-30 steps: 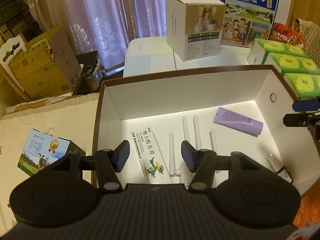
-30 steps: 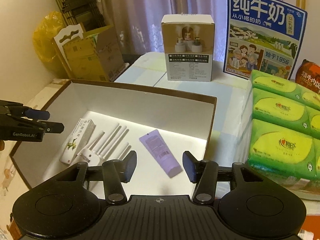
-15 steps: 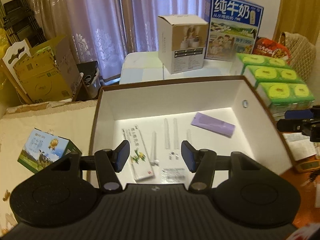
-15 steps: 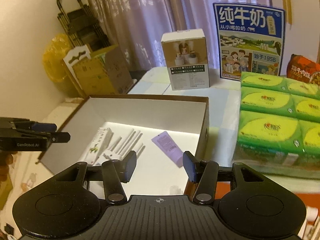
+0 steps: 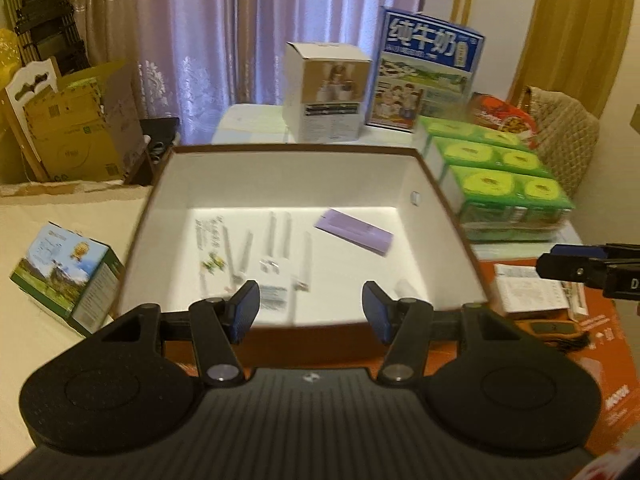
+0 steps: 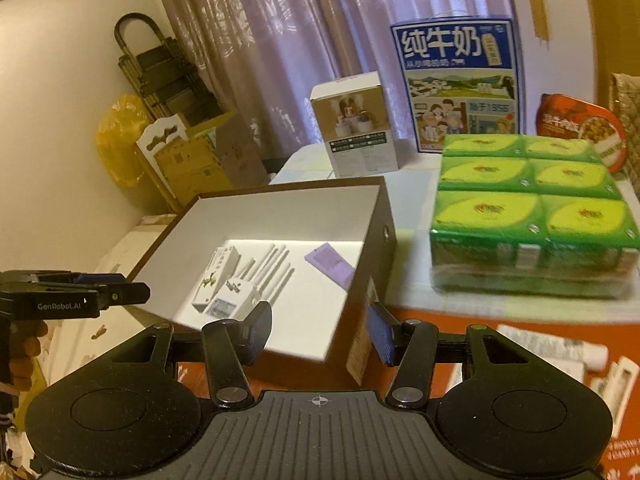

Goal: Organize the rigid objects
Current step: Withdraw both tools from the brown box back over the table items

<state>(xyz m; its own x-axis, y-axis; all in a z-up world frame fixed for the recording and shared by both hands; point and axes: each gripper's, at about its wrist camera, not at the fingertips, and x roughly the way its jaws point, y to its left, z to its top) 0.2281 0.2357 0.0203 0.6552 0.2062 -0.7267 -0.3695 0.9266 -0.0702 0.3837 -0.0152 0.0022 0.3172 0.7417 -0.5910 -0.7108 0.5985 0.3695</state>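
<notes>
Rigid objects already lie in the white-lined box (image 5: pixel 436 196) on the table: a white router (image 6: pixel 234 300) with antennas, a slim carton (image 6: pixel 214 276) just beside it, and a purple tube (image 5: pixel 354 232) towards the right wall. Left hand-held gripper (image 5: pixel 311 312) and right hand-held gripper (image 6: pixel 318 334) both hang near the box's front edge, jaws apart and holding nothing. Judged stage: between items. Next comes reaching for something loose on the orange surface (image 6: pixel 460 316) outside the box.
</notes>
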